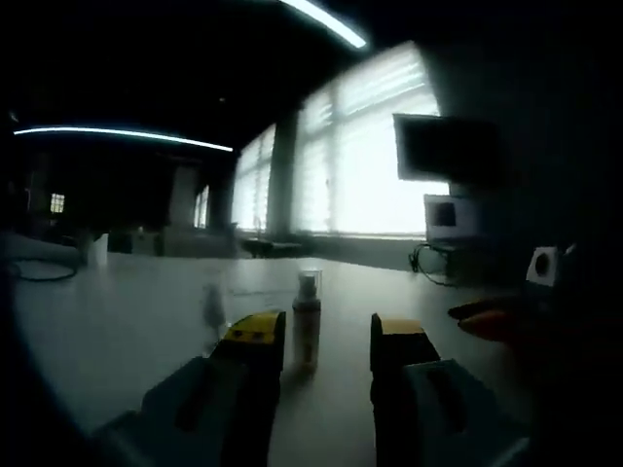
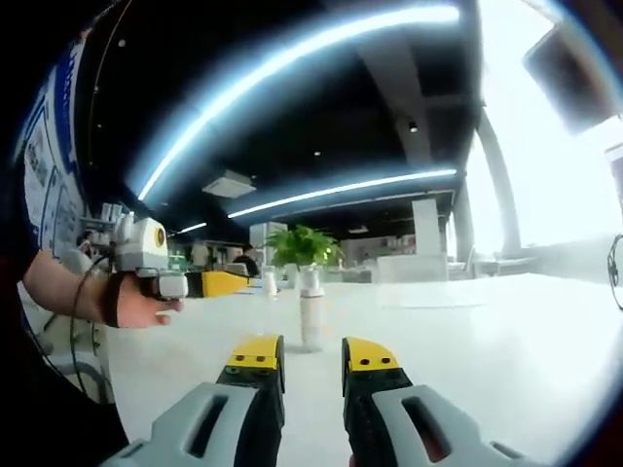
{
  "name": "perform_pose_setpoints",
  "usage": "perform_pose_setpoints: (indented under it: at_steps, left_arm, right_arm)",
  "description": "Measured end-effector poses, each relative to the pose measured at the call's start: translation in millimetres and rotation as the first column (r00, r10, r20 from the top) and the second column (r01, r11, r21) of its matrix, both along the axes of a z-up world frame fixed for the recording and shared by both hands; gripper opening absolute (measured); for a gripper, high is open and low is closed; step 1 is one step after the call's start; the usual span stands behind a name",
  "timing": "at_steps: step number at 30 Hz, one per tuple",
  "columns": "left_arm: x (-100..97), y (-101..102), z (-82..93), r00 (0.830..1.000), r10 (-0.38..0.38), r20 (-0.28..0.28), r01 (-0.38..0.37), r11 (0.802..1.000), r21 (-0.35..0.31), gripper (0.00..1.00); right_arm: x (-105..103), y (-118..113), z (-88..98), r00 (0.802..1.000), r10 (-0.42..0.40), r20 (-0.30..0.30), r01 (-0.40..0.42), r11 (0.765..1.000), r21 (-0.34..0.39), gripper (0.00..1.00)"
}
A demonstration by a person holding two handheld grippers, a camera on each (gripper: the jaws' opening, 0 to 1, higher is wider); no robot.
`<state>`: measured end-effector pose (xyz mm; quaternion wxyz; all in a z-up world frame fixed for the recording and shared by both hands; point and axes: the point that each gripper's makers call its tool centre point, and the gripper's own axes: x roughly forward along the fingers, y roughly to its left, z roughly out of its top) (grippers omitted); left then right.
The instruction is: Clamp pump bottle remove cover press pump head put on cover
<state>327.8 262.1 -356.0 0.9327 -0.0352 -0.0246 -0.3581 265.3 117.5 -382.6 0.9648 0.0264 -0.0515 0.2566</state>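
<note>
A small pale pump bottle (image 1: 307, 331) stands upright on the white table (image 1: 117, 321), its clear cover (image 1: 310, 283) on top. My left gripper (image 1: 326, 341) is open; the bottle stands just beyond the jaw tips, close to the left jaw, and I cannot tell if it touches. In the right gripper view the same bottle (image 2: 311, 321) with its cover (image 2: 310, 280) stands a short way ahead of my open right gripper (image 2: 311, 355), nothing between its jaws. The left gripper (image 2: 219, 283), held by a hand (image 2: 146, 306), reaches toward the bottle from the left.
A small clear container (image 2: 270, 282) stands on the table behind the bottle, and shows faintly as a clear container (image 1: 212, 306) left of it. A potted plant (image 2: 302, 243) is farther back. The right gripper's tips (image 1: 484, 319) enter from the right. Bright windows (image 1: 370, 156) lie beyond the table.
</note>
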Motion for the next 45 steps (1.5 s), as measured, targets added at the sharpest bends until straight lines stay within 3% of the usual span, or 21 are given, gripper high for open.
perform_pose_setpoints:
  at_steps: [9,18,25,36,40,45]
  left_arm:
    - [-10.2,34,-0.3,0.999,0.028,0.016,-0.028,1.000,-0.010,0.27]
    - [-24.7,49,1.7,0.999,0.017,0.038,-0.017,1.000,-0.001,0.30]
    - [-24.7,77,-17.7,0.999,0.048,-0.002,-0.048,0.998,-0.046,0.32]
    - [-48.1,82,-15.5,0.998,0.026,0.053,-0.025,1.000,-0.019,0.33]
    - [-48.2,87,-19.7,0.998,0.018,0.061,-0.019,1.000,0.007,0.33]
    - [-44.3,94,-23.2,0.999,0.007,0.047,-0.006,1.000,-0.018,0.33]
  right_arm:
    - [2,-5,-0.1,1.000,0.000,-0.005,0.000,1.000,0.017,0.18]
    - [0,-1,-1.6,1.000,0.009,-0.011,-0.009,1.000,0.006,0.19]
    - [-2,3,-2.5,1.000,0.007,-0.008,-0.007,1.000,-0.022,0.19]
    - [0,2,-5.0,1.000,0.016,-0.018,-0.017,0.999,-0.033,0.19]
    - [0,2,-5.8,1.000,0.018,-0.020,-0.019,0.999,-0.039,0.19]
    - [-2,4,-5.5,1.000,0.016,-0.015,-0.017,0.999,-0.047,0.19]
